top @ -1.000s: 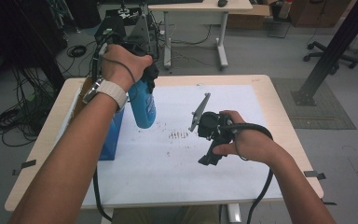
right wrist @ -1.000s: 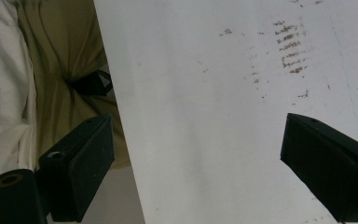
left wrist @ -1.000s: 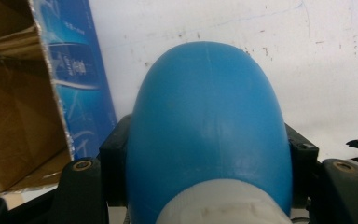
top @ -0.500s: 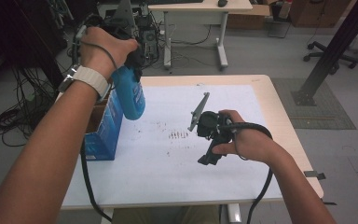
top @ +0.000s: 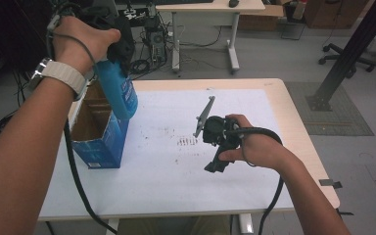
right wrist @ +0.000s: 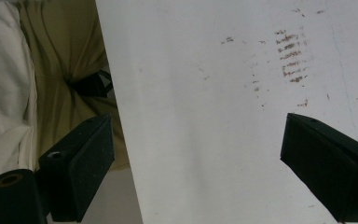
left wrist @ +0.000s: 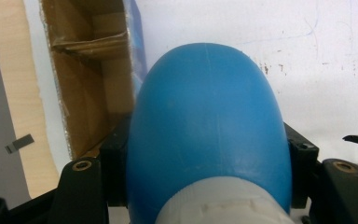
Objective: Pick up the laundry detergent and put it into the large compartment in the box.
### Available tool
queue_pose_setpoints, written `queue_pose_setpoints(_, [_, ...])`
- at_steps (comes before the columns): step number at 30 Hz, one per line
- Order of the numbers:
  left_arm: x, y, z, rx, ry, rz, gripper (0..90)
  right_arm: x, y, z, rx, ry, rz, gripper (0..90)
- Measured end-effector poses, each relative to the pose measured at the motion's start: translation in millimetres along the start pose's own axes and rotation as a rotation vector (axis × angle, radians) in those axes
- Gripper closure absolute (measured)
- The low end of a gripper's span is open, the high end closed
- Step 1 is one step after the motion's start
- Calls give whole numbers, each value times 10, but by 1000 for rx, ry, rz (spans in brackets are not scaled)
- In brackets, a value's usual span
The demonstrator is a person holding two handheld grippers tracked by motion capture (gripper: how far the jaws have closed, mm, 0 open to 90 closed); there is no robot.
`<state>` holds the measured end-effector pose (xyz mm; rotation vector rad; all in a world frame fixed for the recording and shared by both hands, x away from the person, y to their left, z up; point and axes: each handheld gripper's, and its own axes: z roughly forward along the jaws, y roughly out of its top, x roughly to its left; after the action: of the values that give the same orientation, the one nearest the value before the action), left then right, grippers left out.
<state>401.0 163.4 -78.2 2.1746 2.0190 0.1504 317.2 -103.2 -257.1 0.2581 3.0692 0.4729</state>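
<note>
Left gripper (top: 113, 46) clamped on blue bottle (top: 119, 92) near white cap end, bottle hanging base-down in air over open cardboard box (top: 99, 137) at table's (top: 279, 105) left edge. Right gripper (right wrist: 196, 163) spread wide, nothing between jaws, idle over white mat near front edge. Risk: bottle base catches box rim or inner flap going in, tips box off edge; smooth round body may slip. Open room: whole mat centre and right.
</note>
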Motion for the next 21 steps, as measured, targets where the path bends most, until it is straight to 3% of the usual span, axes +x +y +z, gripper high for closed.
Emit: queue_pose_setpoints(21, [402, -44, -81, -7, 8, -42, 374, -20, 35, 49, 8, 8, 0, 99])
